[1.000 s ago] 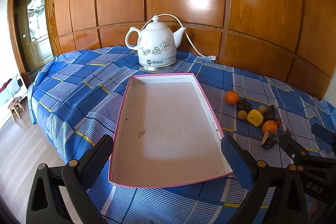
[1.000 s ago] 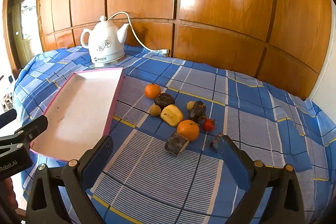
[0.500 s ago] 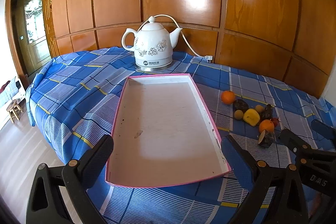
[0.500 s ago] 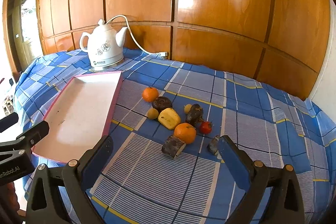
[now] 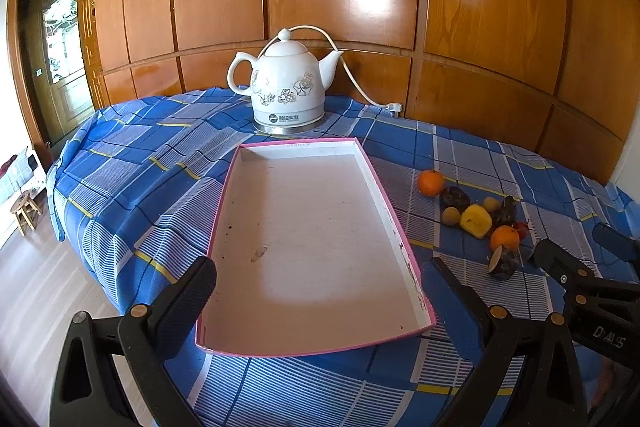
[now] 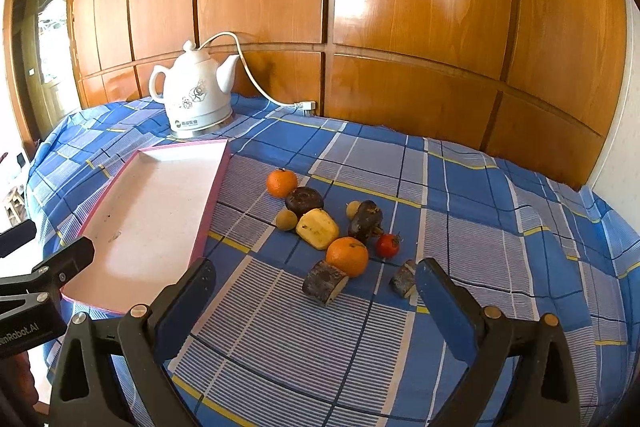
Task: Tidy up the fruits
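Where fruits (image 6: 332,231) cluster, oranges bright, others dark

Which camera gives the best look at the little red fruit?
The right wrist view: the red fruit lies whole and apart, beside the orange. In the left wrist view it is a sliver peeking from behind that orange.

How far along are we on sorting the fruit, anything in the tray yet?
Nothing is done yet: the pink-edged tray holds no fruit. Nothing is in hand either; the left gripper and right gripper are both open and hold nothing. All the fruit is left: two oranges, the yellow piece, the small tomato and the darker pieces sit clustered on the blue cloth, right of the tray.
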### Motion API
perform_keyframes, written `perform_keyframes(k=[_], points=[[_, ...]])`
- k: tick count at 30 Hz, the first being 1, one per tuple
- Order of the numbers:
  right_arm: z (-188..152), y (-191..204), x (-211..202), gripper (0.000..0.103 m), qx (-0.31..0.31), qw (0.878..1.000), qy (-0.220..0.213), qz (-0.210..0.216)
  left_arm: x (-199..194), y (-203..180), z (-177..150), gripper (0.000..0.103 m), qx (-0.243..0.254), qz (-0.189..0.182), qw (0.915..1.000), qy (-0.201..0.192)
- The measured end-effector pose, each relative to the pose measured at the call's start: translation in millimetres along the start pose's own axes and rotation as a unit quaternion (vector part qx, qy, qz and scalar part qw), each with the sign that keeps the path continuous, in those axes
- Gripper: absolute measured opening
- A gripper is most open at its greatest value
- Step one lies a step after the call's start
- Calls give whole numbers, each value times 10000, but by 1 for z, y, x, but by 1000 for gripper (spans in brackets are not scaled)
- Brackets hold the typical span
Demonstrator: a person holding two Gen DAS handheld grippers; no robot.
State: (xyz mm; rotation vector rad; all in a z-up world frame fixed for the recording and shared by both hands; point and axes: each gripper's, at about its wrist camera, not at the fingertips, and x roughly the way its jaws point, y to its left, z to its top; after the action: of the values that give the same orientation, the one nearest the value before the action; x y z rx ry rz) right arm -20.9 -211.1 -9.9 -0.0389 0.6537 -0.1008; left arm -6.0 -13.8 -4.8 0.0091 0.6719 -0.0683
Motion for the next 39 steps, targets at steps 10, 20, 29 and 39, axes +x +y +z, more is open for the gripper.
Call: perform_keyframes(k=[10, 20, 29, 39], points=[[1, -6, 2, 102, 34, 10000, 9, -9, 2, -4, -1, 103, 42, -26, 10000, 41], [21, -49, 13, 102, 100, 9996, 204, 186, 8, -14, -3, 103, 170, -474, 9985, 213], [42, -151, 54, 102, 526, 9959, 740, 21, 24, -53, 0, 103, 616, -1541, 9829, 803], [31, -187, 79, 90, 1254, 9850, 1179, 135, 64, -118, 9, 76, 1138, -2266, 9532, 1646]])
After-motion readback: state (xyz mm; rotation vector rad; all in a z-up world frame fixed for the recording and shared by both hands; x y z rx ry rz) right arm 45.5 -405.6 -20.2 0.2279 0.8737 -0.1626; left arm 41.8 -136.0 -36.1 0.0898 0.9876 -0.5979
